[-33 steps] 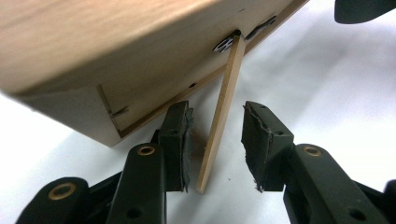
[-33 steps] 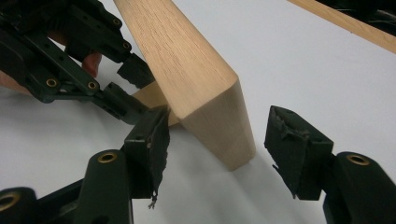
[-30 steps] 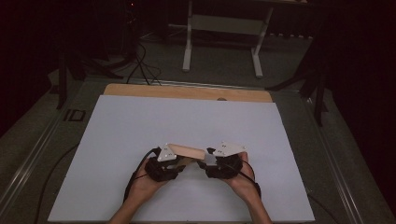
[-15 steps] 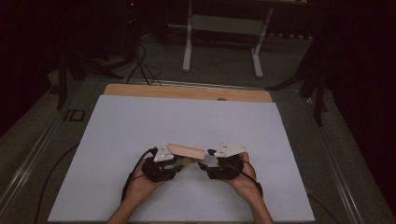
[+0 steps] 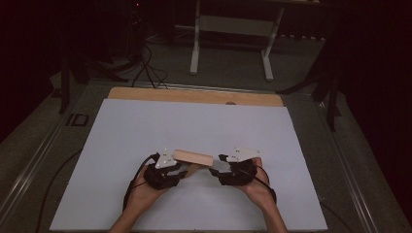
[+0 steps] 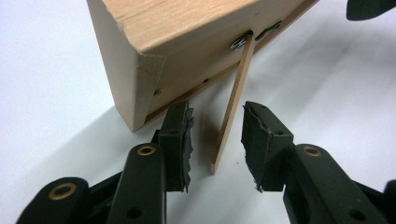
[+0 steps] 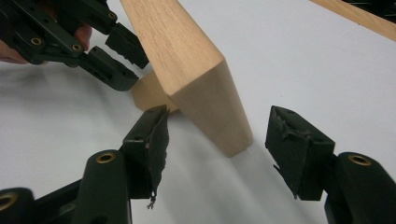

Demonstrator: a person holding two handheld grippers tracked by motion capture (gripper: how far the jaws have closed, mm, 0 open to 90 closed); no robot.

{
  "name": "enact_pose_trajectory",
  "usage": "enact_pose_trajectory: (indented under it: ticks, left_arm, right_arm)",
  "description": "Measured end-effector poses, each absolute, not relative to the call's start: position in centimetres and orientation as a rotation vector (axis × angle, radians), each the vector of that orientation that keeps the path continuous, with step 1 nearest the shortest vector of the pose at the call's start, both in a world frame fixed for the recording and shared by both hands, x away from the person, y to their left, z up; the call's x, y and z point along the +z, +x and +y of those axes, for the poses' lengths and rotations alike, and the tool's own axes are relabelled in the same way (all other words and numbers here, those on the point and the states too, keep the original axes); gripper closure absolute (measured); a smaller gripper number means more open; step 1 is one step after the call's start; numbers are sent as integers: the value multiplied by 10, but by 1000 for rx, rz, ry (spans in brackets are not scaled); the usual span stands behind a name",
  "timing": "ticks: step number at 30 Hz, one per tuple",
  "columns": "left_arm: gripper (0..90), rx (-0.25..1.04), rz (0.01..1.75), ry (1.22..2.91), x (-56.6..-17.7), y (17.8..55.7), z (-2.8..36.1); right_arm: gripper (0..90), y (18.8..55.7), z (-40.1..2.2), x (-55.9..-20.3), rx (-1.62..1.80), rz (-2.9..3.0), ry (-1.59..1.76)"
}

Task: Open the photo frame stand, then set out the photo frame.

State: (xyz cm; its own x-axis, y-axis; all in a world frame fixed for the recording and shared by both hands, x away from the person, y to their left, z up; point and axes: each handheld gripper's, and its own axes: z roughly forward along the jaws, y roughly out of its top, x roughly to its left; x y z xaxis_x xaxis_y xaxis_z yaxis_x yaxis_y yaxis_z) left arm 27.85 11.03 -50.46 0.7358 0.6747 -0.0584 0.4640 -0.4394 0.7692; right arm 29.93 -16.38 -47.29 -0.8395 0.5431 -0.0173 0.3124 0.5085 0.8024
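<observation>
My table is covered by a white sheet (image 5: pixel 145 126), with a strip of bare wood (image 5: pixel 194 95) along its far edge. Near the sheet's front edge, about midway between its left and right edges, a wooden block (image 5: pixel 193 157) stands tilted between my two grippers. In the left gripper view the block (image 6: pixel 187 42) has a thin wooden flap (image 6: pixel 232 109) hanging from a small metal hinge (image 6: pixel 239 43) on its underside, reaching down to the sheet.

My left gripper (image 5: pixel 165 174) sits at the block's left end. Its jaws are apart with the flap between them, and neither pad (image 6: pixel 180 140) touches it.

My right gripper (image 5: pixel 233 171) sits at the block's right end. Its jaws stand wide on either side of the block's end (image 7: pixel 215 105), and I see a clear gap at each pad (image 7: pixel 154 140).
</observation>
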Motion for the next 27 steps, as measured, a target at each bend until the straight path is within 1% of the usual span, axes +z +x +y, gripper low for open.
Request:
enact_pose_trajectory:
  ticks: [5,7,13,17,18,23,24,25,26,27]
  left_arm:
    - [634,331,859,2107,-503,278,113]
    - [640,329,862,2102,-503,278,115]
    - [658,335,862,2098,-502,278,116]
    - [685,337,860,2095,-501,277,117]
    - [702,340,861,2091,-501,277,117]
    - [767,367,864,2088,-499,278,118]
    - [782,367,864,2088,-499,278,118]
    - [782,377,864,2087,-499,278,118]
    - [818,383,865,2089,-499,278,118]
    - [831,390,865,2091,-498,278,117]
  right_arm:
    - [418,302,-171,-470,1246,2485,728]
    - [459,303,-175,-470,1245,2485,725]
    - [492,302,-181,-468,1240,2497,717]
    - [532,303,-186,-465,1244,2503,709]
    - [564,303,-187,-465,1243,2500,713]
    - [785,304,-187,-466,1220,2474,737]
    - [785,304,-187,-466,1220,2474,737]
    - [818,304,-186,-466,1212,2461,751]
    - [874,306,-184,-467,1206,2432,779]
    - [888,306,-183,-468,1208,2420,787]
